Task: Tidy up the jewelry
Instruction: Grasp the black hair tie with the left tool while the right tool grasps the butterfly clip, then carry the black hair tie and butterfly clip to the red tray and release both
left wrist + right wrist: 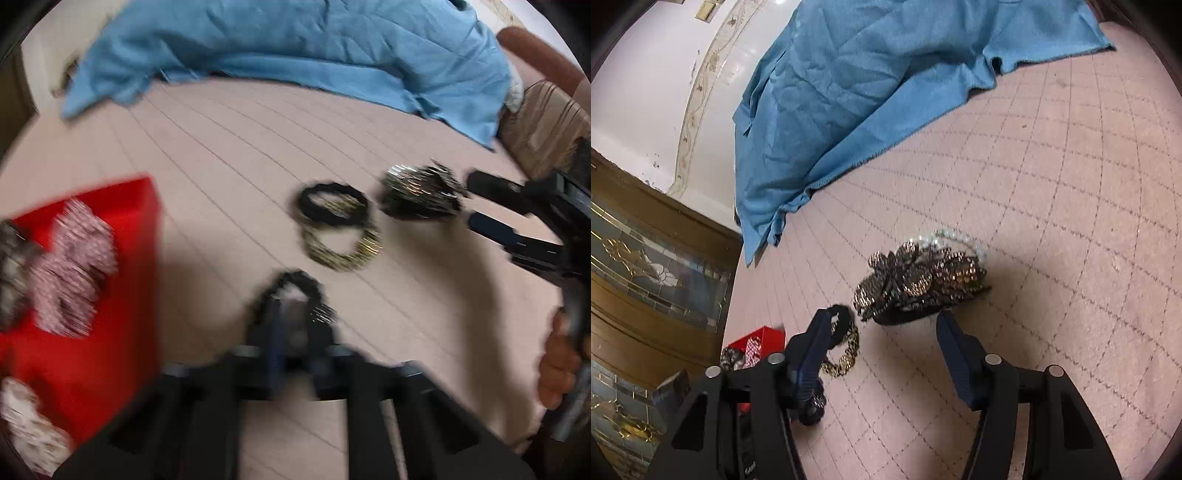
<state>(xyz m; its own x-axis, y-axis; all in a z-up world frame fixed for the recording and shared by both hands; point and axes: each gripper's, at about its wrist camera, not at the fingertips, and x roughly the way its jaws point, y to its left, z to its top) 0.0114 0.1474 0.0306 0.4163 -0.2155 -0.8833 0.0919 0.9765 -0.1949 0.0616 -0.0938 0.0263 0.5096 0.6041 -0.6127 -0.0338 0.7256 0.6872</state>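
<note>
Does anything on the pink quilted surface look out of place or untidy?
Yes. A crumpled blue cloth lies bunched across the pink quilted surface, and the dark sequined jewelry pile sits in a heap with a white pearl strand tangled behind it.

A crumpled blue cloth (pixel 857 96) lies across the far side of a pale pink quilted bedcover (pixel 1052 206) stitched in a grid of lines. Beyond it stands a white wall (pixel 639 85) with a patterned border. A wooden cabinet (pixel 646 280) with leaded glass panels stands at the left.
</note>
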